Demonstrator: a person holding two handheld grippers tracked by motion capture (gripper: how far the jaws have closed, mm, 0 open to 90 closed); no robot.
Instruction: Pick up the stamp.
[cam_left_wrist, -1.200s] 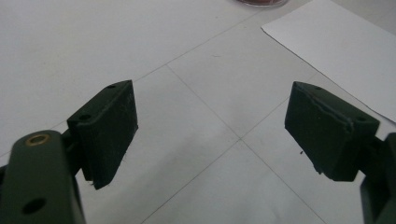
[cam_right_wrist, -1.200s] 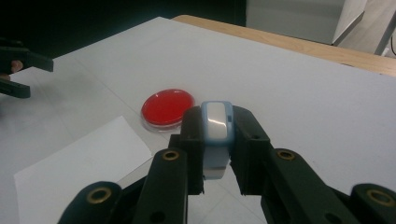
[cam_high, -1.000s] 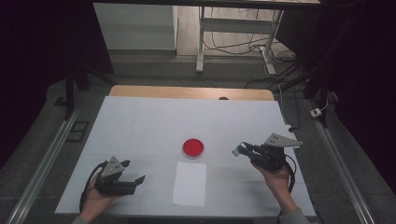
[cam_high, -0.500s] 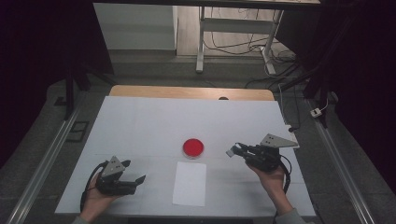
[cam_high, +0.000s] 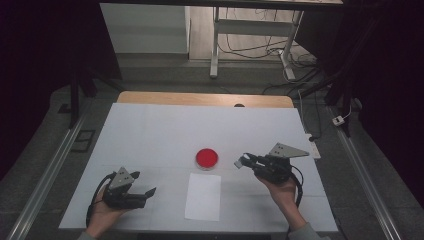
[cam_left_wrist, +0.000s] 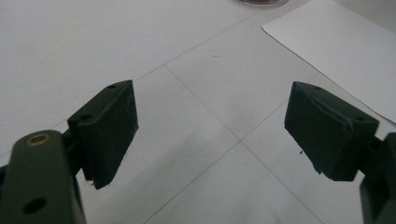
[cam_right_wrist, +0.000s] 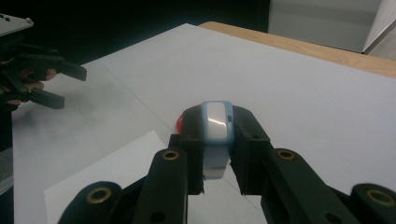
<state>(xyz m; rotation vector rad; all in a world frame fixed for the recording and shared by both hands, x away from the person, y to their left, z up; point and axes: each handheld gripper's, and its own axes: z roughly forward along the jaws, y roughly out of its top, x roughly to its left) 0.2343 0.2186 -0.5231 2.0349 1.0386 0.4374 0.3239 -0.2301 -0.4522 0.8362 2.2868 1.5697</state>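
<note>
**Stamp clamped beside the red dish**

Fingers of the right gripper (cam_right_wrist: 217, 154) are pressed together on a small light-blue and white object, perhaps a stamp or an eraser (cam_right_wrist: 216, 135); its make is hard to tell from so close. It stands upright between the two black pads, its white top facing up. In the high view this gripper (cam_high: 246, 161) hangs over the white table (cam_high: 150, 130), pointing toward the red round dish (cam_high: 206, 158), with the held piece near the dish's right edge but apart from it. In the right gripper view the dish peeks out red just behind the held object.

Over on the left, the left gripper (cam_left_wrist: 210, 135) has its jaws spread wide, with bare tabletop between them. It sits low near the table's front edge (cam_high: 142, 194), well apart from the dish. A white sheet of paper (cam_high: 203, 196) lies flat between the two hands, just in front of the dish.
</note>
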